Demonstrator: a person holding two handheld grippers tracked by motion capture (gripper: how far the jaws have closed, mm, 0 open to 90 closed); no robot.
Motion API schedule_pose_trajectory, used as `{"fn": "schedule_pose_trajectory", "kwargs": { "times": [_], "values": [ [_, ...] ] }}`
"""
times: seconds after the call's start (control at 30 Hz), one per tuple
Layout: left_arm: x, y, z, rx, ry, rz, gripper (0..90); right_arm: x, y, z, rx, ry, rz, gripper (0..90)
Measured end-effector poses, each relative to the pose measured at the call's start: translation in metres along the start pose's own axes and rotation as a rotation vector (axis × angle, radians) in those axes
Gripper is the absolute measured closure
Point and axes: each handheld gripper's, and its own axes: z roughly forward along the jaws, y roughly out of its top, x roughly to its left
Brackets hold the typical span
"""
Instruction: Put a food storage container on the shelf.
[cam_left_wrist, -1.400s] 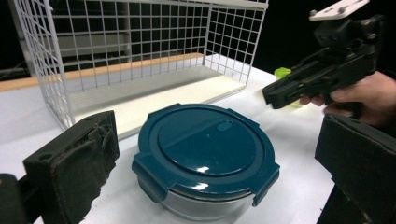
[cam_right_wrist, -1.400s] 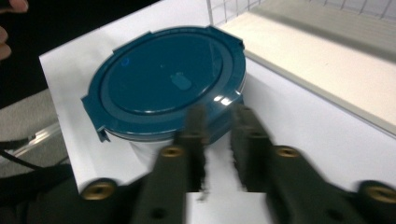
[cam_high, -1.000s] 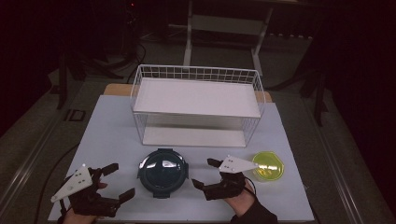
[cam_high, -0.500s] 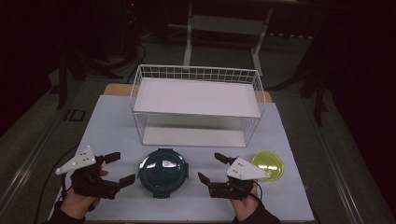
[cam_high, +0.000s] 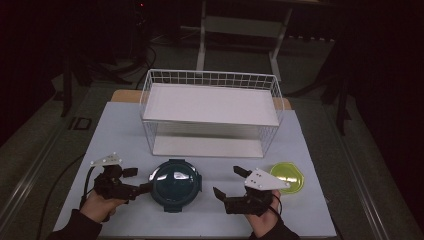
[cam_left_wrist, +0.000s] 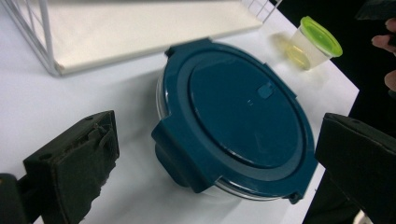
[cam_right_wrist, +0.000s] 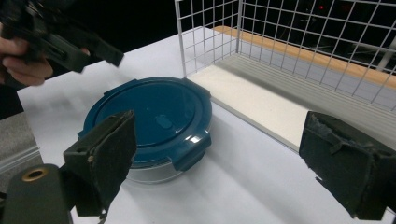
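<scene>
While both grippers were spread empty, the round dark-blue lidded container (cam_high: 175, 181) was flanked; the left gripper (cam_high: 135, 181) was found nearer than the right gripper (cam_high: 229, 183).

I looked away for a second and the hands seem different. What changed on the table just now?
The left gripper slid in toward the blue-lidded container, its open jaws now at the container's edge, nothing gripped yet. The right gripper barely shifted; its jaws flickered narrower and opened again, empty. The container, the small green-lidded cup and the wire basket stayed put.
</scene>
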Motion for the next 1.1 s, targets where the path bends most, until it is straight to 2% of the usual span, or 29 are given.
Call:
{"fn": "schedule_pose_trajectory", "kwargs": {
  "times": [0.1,0.13,0.17,0.23,0.3,0.37,0.4,0.43,0.47,0.5,0.57,0.6,0.63,0.67,0.7,0.77,0.8,0.9,1.0,1.1],
  "values": [
    [0.009,-0.001,0.008,0.039,-0.021,-0.049,0.0,0.003,0.0,0.003,0.002,-0.002,-0.013,10.6],
    [0.011,-0.001,0.009,0.048,-0.027,-0.064,0.0,0.004,-0.001,0.004,0.008,0.011,-0.017,10.6],
    [0.011,-0.001,0.009,0.048,-0.027,-0.064,0.0,0.004,-0.001,0.004,0.013,0.015,-0.021,10.6],
    [0.018,-0.001,0.015,0.091,-0.041,-0.091,2.5,0.006,-0.002,0.007,0.021,0.02,-0.019,10.6],
    [0.02,-0.001,0.019,0.134,-0.028,-0.082,4.9,0.007,-0.003,0.008,0.031,0.022,-0.021,10.6],
    [0.021,-0.002,0.021,0.148,-0.037,-0.089,7.4,0.007,-0.003,0.009,0.035,0.028,-0.025,10.7],
    [0.025,-0.003,0.022,0.148,-0.067,-0.118,7.4,0.007,-0.004,0.009,0.037,0.026,-0.027,10.7],
    [0.028,-0.003,0.023,0.147,-0.09,-0.143,13.5,0.007,-0.004,0.01,0.045,0.033,-0.025,11.9],
    [0.028,-0.003,0.023,0.147,-0.09,-0.143,16.2,0.008,-0.004,0.01,0.046,0.031,-0.026,12.2],
    [0.032,-0.003,0.023,0.145,-0.126,-0.182,20.7,0.008,-0.004,0.01,0.049,0.037,-0.027,12.2],
    [0.037,-0.004,0.025,0.156,-0.152,-0.228,26.6,0.008,-0.005,0.011,0.052,0.038,-0.027,13.2],
    [0.037,-0.004,0.025,0.156,-0.152,-0.228,30.8,0.008,-0.005,0.011,0.055,0.042,-0.027,13.1],
    [0.042,-0.005,0.026,0.17,-0.17,-0.264,34.0,0.008,-0.005,0.012,0.057,0.041,-0.025,13.2],
    [0.042,-0.005,0.026,0.17,-0.17,-0.264,37.5,0.008,-0.005,0.012,0.056,0.042,-0.024,13.2],
    [0.045,-0.007,0.027,0.19,-0.199,-0.3,40.2,0.008,-0.005,0.012,0.059,0.045,-0.023,13.3],
    [0.049,-0.008,0.029,0.19,-0.239,-0.367,45.6,0.008,-0.005,0.012,0.059,0.041,-0.022,13.4],
    [0.049,-0.008,0.029,0.19,-0.239,-0.367,46.6,0.008,-0.005,0.012,0.059,0.041,-0.022,13.4],
    [0.059,-0.012,0.031,0.181,-0.294,-0.482,50.7,0.008,-0.006,0.013,0.061,0.045,-0.02,13.6],
    [0.06,-0.012,0.032,0.188,-0.304,-0.497,51.6,0.009,-0.006,0.013,0.065,0.045,-0.023,13.7],
    [0.059,-0.009,0.032,0.201,-0.295,-0.481,51.8,0.008,-0.006,0.014,0.071,0.047,-0.016,14.2]
  ]
}}
